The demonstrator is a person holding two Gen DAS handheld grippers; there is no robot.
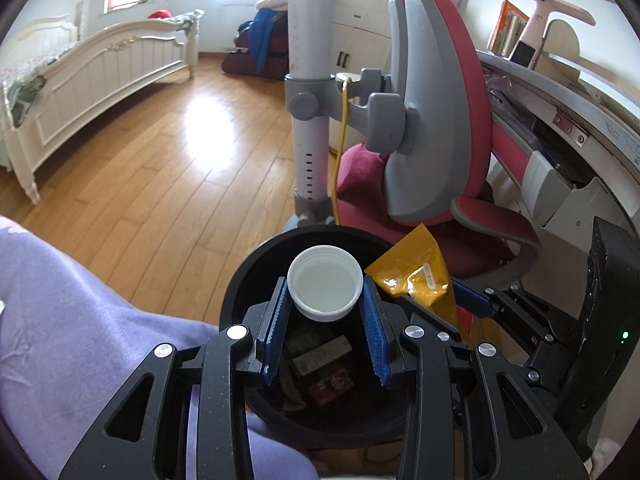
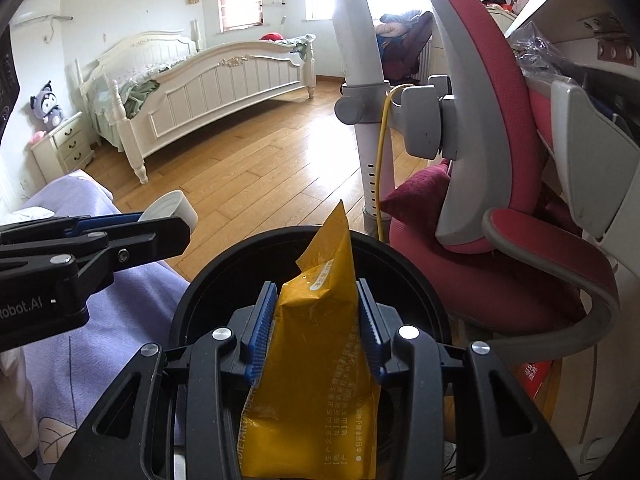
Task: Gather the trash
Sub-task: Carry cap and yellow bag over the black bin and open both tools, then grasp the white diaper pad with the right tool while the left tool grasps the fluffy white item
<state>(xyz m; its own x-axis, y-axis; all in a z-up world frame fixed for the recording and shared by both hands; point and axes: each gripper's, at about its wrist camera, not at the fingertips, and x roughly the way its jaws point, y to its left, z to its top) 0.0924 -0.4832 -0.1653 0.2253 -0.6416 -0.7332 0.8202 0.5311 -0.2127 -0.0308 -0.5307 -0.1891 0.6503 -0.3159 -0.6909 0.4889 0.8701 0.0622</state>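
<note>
Left wrist view, left to right: purple bedding lower left; left claw [image 1: 325, 300] at lower centre, clamped on a white lid [image 1: 325, 285] held open side up over the black bin [image 1: 236, 292]; bin already holds wrappers and scraps. Yellow packet [image 1: 416, 276] just right of the lid.

Right wrist view: left claw enters from the left edge with the lid; right claw [image 2: 316, 320] at lower centre, pads pressing the yellow packet, held upright above the bin mouth.

Step in hand, judged: drop-off. Next move calls for both claws to open over the bin so the items fall inside, clear of the rim.
</note>
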